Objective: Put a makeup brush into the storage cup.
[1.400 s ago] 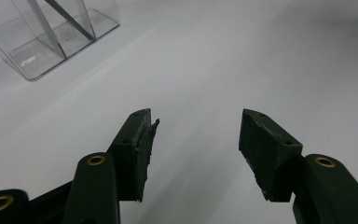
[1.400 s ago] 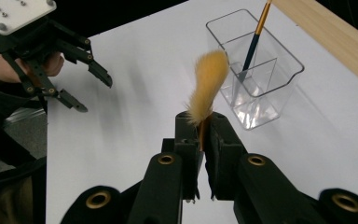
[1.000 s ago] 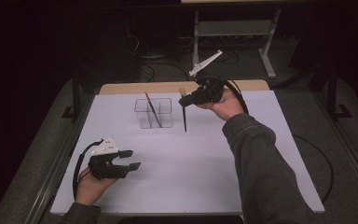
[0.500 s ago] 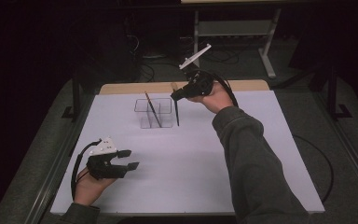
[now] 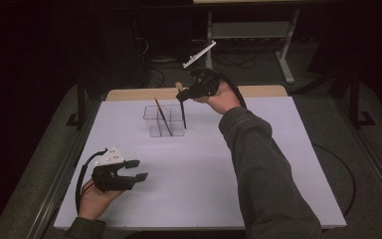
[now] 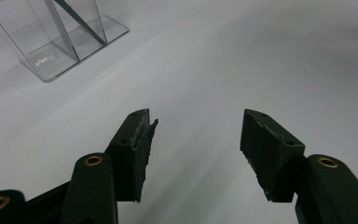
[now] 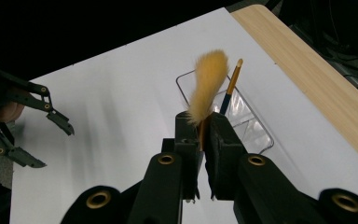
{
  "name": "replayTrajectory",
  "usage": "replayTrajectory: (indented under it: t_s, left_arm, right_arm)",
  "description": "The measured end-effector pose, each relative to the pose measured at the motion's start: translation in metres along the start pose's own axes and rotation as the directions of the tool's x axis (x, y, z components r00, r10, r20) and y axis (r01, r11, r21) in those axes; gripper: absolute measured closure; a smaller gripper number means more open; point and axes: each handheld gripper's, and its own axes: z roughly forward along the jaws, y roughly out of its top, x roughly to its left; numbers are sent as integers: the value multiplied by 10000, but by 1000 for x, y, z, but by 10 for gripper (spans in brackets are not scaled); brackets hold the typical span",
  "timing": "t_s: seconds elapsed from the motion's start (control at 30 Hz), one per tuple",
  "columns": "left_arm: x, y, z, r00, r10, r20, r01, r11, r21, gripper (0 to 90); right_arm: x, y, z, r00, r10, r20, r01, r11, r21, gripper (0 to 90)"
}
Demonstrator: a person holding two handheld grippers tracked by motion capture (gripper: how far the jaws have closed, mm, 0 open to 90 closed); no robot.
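Brush [image 7: 208, 84] with a soft, fluffy yellow-tan tuft and a thin dark stem sits clamped between the black jaws of the right hand-held gripper [image 7: 204, 133], bristles pointing away from the hand; in the high view its stem [image 5: 183, 115] hangs down over the right side of the clear organiser [image 5: 165, 121], though whether the tip has entered a compartment cannot be told. That organiser is a low, transparent plastic box with thin dividing walls, standing on the smooth white desk [image 5: 258, 164] near its wooden far edge. A second slim brush [image 7: 230, 88] with a gold ferrule and small pale tip leans inside it. The left hand-held gripper [image 6: 196, 144] rests low over the desk, its blocky, matte jaws apart with nothing between them
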Motion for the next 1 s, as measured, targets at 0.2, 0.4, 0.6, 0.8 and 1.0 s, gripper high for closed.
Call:
replayTrajectory:
  t_s: [0.2,0.4,0.6,0.8,1.0]
  left_arm:
    - [1,0,-2,10000,21,-14,-21,10000,-4,421]
    - [2,-2,-2,9999,-126,-86,125,9999,-64,419]
    - [3,-2,-3,9999,-77,-146,77,10000,-58,415]
    - [3,-3,-6,9996,-203,-185,199,9996,-196,413]
    - [4,-4,-8,9994,-284,-214,279,9994,-222,411]
  right_arm:
    - [-3,11,7,10000,44,56,-44,9999,95,828]
    - [-8,23,12,9995,-19,313,14,9999,162,829]
    - [-13,35,15,9987,-91,495,85,9999,124,829]
    - [-14,44,19,9976,33,684,-41,9999,118,829]
    - [-20,46,25,9961,132,870,-145,9998,147,829]
